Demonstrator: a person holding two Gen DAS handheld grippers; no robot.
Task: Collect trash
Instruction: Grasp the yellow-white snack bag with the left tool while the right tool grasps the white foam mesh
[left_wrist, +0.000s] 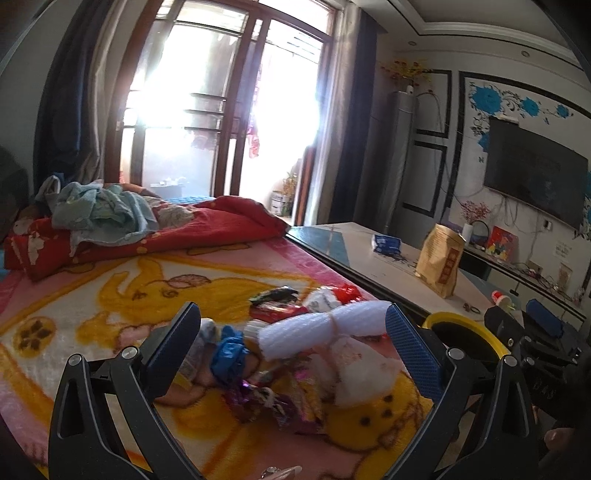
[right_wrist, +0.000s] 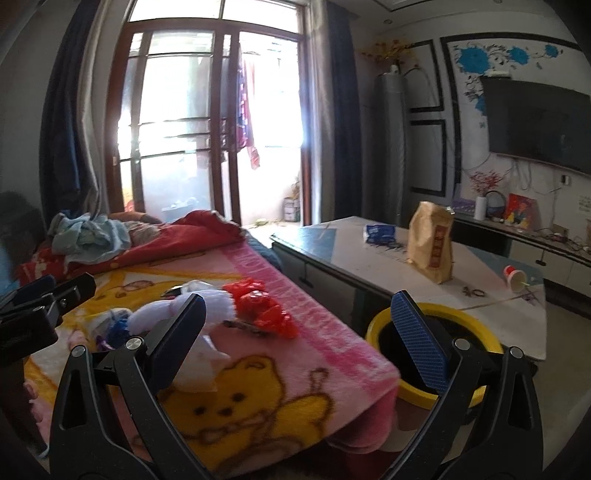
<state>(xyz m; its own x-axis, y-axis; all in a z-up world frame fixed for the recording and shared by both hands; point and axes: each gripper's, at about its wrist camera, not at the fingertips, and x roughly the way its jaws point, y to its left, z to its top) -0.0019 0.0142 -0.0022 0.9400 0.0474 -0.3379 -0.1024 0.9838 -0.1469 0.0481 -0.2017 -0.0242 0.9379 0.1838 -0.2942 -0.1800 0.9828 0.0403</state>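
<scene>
Trash pile: loose litter heaped on the pink cartoon blanket near the bed's edge, just beside the yellow bin on the floor
White foam netting: two rolls touching end to end; very light and springy, likely to squash and bounce back, so pinch across the middle of one roll
Red wrapper: crinkled film, thin and slippery, no weight; best taken at a raised fold
Blue crumpled piece: one soft wad, easy to nip anywhere
Purple foil wrapper: one, flat and slick; blur hides its edges, so there may be more under it
White tissue: one soft lump, tears easily
Left gripper: jaws spread wide over the pile, holding nothing
Right gripper: jaws wide apart, empty, between the blanket's edge and the bin
Table: one standing brown paper bag, one blue packet, one tipped red cup
</scene>
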